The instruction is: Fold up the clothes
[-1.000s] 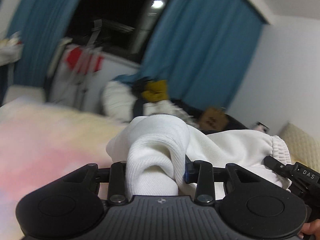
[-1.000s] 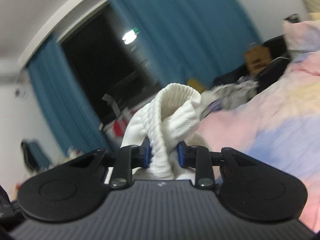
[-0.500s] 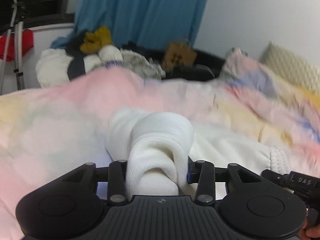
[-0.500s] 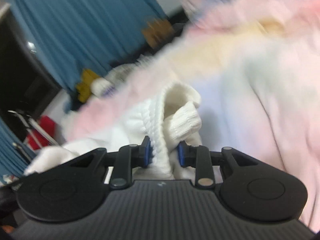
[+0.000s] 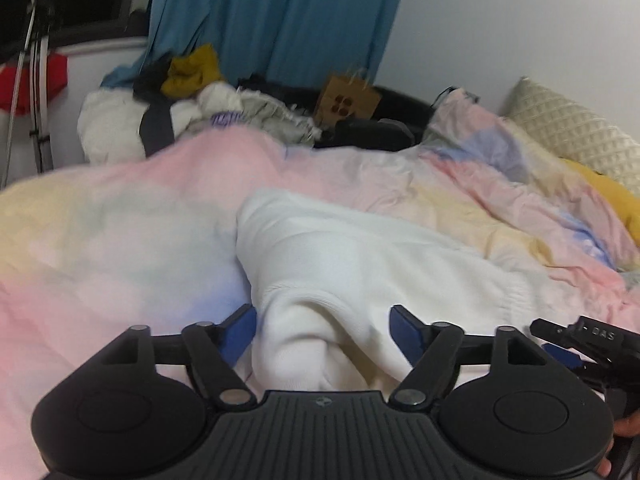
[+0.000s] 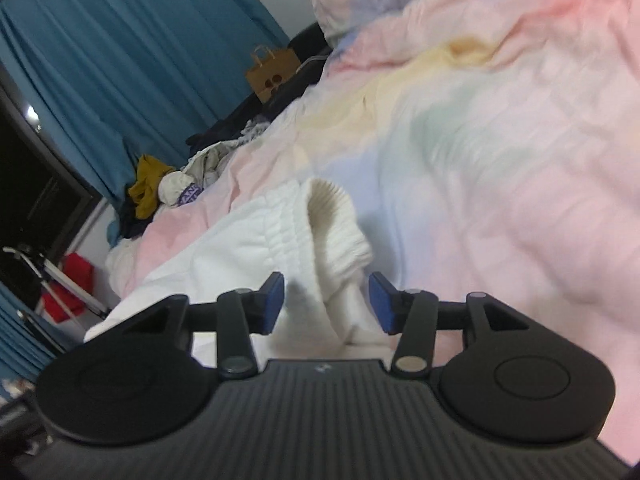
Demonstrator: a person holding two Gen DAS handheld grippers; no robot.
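Note:
A white sweatshirt lies on the pastel bedcover. My left gripper is open, its blue pads spread wide on either side of a thick white fold. In the right wrist view the same white sweatshirt shows its ribbed cuff standing up between the blue pads of my right gripper, which is open too. The cloth rests loose between both pairs of fingers. The tip of the right gripper appears at the left wrist view's right edge.
A heap of clothes and a brown paper bag sit beyond the bed by the blue curtain. A cream pillow lies at the far right. A drying rack with a red cloth stands at left.
Both grippers came down from mid-air to the bed with the sweatshirt, then opened and let the cloth go. It now lies on the cover.

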